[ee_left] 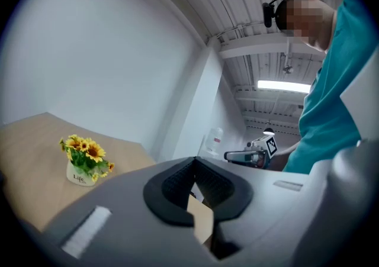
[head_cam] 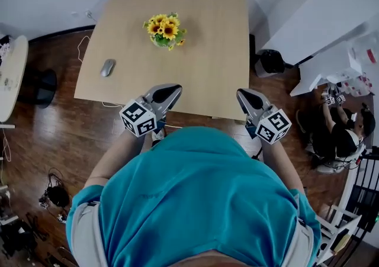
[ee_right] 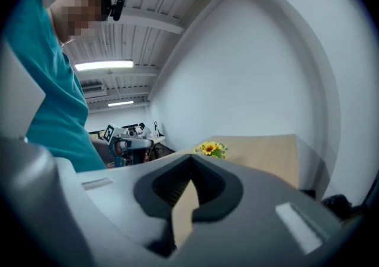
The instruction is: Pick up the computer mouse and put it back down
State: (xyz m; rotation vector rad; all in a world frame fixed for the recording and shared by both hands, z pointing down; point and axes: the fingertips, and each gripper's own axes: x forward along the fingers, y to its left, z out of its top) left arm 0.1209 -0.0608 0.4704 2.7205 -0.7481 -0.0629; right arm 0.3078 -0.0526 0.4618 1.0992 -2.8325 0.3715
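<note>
The grey computer mouse [head_cam: 107, 67] lies near the left edge of the light wooden table [head_cam: 207, 52]. I stand at the table's near edge with both grippers held level over it. My left gripper [head_cam: 172, 90] is shut and empty, well right of and nearer than the mouse. My right gripper [head_cam: 242, 95] is also shut with nothing in it. In the left gripper view the jaws [ee_left: 193, 171] meet, and the right gripper [ee_left: 251, 153] shows beyond them. In the right gripper view the jaws [ee_right: 190, 176] are closed too. The mouse is in neither gripper view.
A white pot of yellow sunflowers [head_cam: 164, 30] [ee_left: 84, 162] [ee_right: 212, 149] stands at the table's middle back. A black bin [head_cam: 271, 61] sits by the right side, a seated person [head_cam: 339, 132] further right. A round white table [head_cam: 10, 73] and floor cables [head_cam: 56, 195] are at left.
</note>
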